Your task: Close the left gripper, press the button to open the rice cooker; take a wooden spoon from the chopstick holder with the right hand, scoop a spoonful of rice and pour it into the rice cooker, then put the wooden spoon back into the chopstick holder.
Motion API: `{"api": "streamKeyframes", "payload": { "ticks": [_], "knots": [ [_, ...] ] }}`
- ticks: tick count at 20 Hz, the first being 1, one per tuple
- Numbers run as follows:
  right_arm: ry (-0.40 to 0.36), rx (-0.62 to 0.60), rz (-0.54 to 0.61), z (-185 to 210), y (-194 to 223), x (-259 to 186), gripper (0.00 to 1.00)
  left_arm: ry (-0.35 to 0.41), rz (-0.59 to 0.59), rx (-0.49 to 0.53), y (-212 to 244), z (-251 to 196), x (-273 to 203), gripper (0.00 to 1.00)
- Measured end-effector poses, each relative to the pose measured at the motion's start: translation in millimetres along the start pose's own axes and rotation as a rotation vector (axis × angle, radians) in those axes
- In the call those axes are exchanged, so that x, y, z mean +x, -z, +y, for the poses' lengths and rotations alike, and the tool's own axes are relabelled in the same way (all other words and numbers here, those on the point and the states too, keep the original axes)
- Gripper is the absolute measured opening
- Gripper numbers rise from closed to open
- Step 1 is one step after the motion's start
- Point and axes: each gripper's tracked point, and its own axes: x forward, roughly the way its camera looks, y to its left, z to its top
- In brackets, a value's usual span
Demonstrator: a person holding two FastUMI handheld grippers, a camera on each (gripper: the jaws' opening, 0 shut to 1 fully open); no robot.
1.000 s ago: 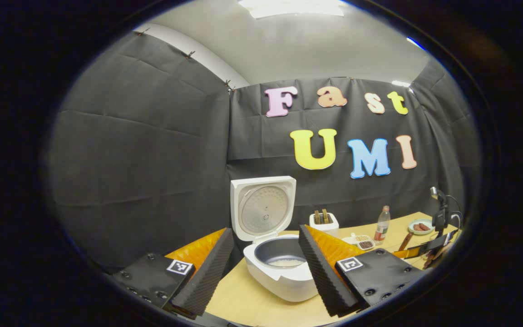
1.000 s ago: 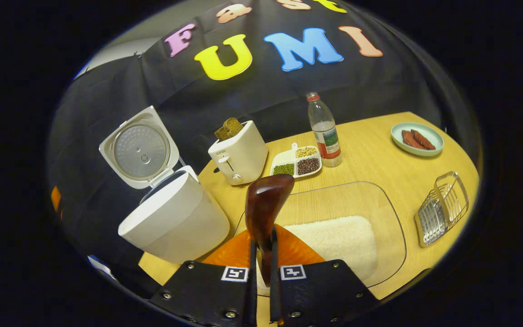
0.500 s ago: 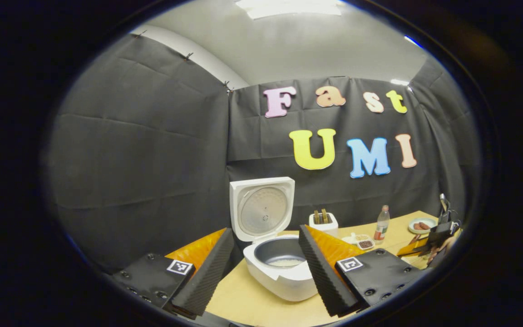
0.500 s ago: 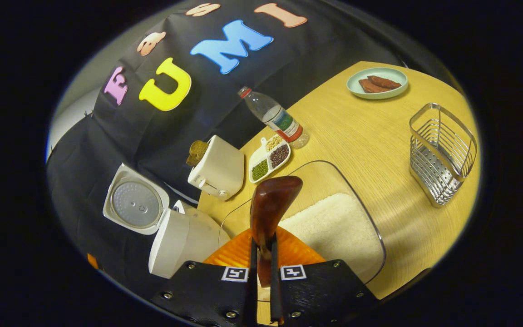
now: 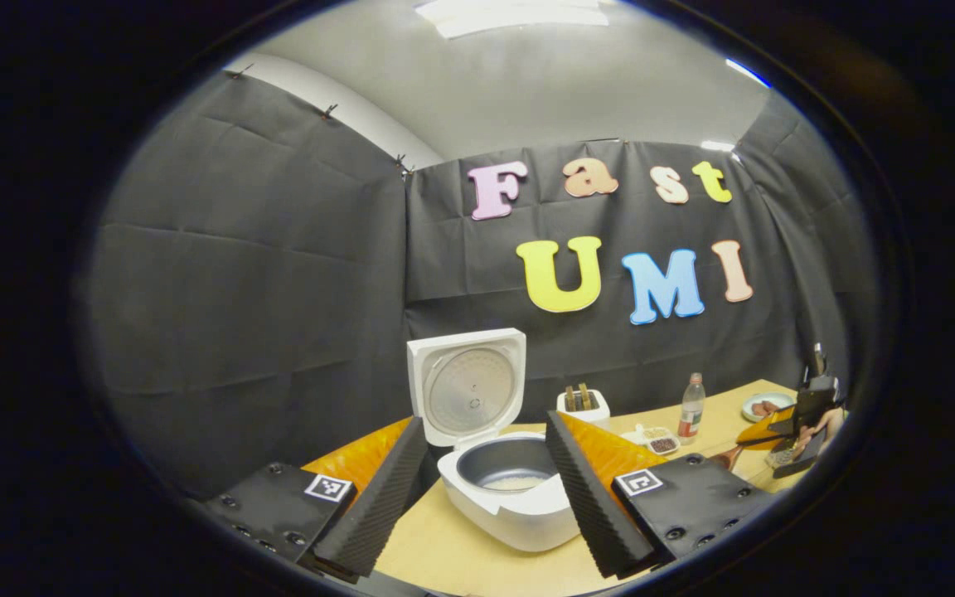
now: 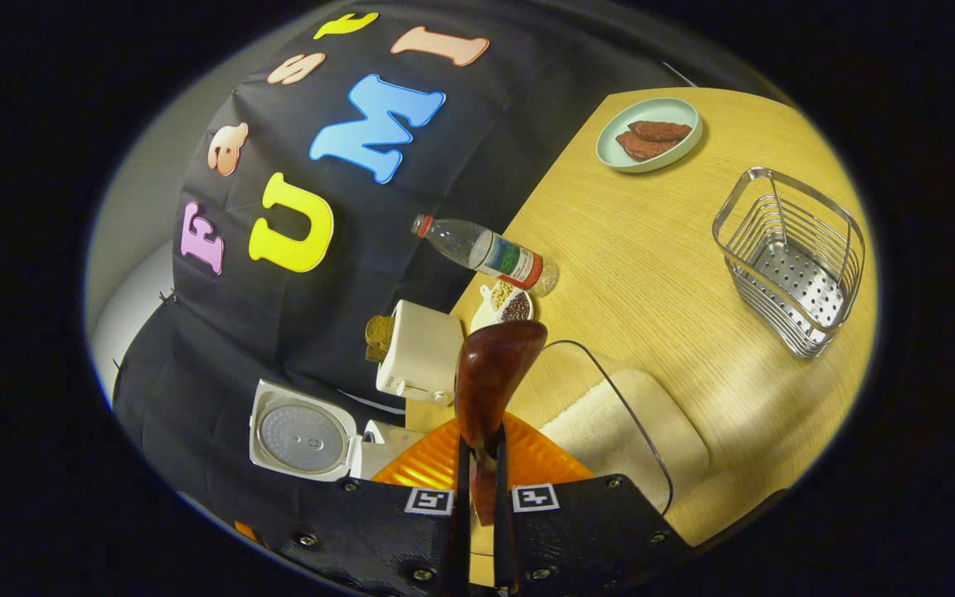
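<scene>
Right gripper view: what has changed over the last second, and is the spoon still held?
The right hand-held gripper has rolled and swung toward the wire holder, which now looks nearer, while the rice cooker has slid to the lower left. It stays shut on the wooden spoon. The left hand-held gripper stays open before the cooker, whose lid stays up.

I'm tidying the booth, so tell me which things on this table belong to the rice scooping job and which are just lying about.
Job:
- rice cooker, lid open
- wooden spoon, clamped in the right hand-held gripper
- clear tray of rice
- wire chopstick holder

Lying about:
- toaster
- water bottle
- bean dish
- plate of food
</scene>
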Motion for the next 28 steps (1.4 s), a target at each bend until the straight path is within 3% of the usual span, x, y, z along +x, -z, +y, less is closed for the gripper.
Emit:
{"api": "streamKeyframes", "payload": {
  "ticks": [1, 2, 4, 7, 9, 11, 12, 16, 17, 18, 20, 21, 23, 25, 26, 28],
  "knots": [
    [-0.016, 0.028, -0.001, 8, -3, -1, 0.11, 0.0, -0.002, -0.005, -1, -1, -1, 0.94],
    [-0.033, 0.053, -0.004, 16, -7, -1, 0.12, -0.001, -0.004, -0.014, -2, -2, -1, 0.99],
    [-0.065, 0.096, -0.003, 31, -11, 0, 0.11, -0.002, -0.004, -0.029, 0, 0, 0, 0.94],
    [-0.106, 0.123, 0.005, 57, -10, 8, 0.11, -0.018, 0.001, -0.038, 5, 3, 2, 0.94],
    [-0.133, 0.128, 0.016, 78, -6, 14, 0.11, -0.032, 0.003, -0.046, 10, 9, 3, 1.0],
    [-0.161, 0.123, 0.029, 99, -1, 20, 0.11, -0.052, 0.004, -0.048, 11, 23, -6, 0.95],
    [-0.171, 0.12, 0.042, 110, 3, 25, 0.11, -0.062, 0.005, -0.049, 12, 28, -9, 0.99],
    [-0.211, 0.078, 0.076, 150, 15, 41, 0.11, -0.091, 0.012, -0.055, 21, 42, -16, 1.0],
    [-0.217, 0.065, 0.084, 159, 20, 45, 0.11, -0.097, 0.015, -0.061, 24, 45, -18, 0.94],
    [-0.223, 0.051, 0.093, 169, 24, 51, 0.11, -0.105, 0.019, -0.069, 26, 49, -21, 1.0],
    [-0.234, 0.017, 0.118, 188, 34, 64, 0.11, -0.124, 0.027, -0.083, 33, 57, -24, 1.0],
    [-0.237, -0.002, 0.13, 197, 40, 69, 0.11, -0.134, 0.031, -0.083, 36, 62, -27, 0.95],
    [-0.25, -0.044, 0.145, 213, 53, 80, 0.11, -0.16, 0.04, -0.08, 41, 74, -31, 1.0],
    [-0.262, -0.081, 0.164, 228, 70, 94, 0.11, -0.183, 0.054, -0.082, 47, 84, -37, 1.0],
    [-0.265, -0.095, 0.176, 236, 80, 102, 0.11, -0.196, 0.06, -0.082, 50, 89, -39, 0.95],
    [-0.271, -0.121, 0.199, 247, 97, 114, 0.11, -0.219, 0.068, -0.084, 54, 98, -42, 1.0]
  ]
}}
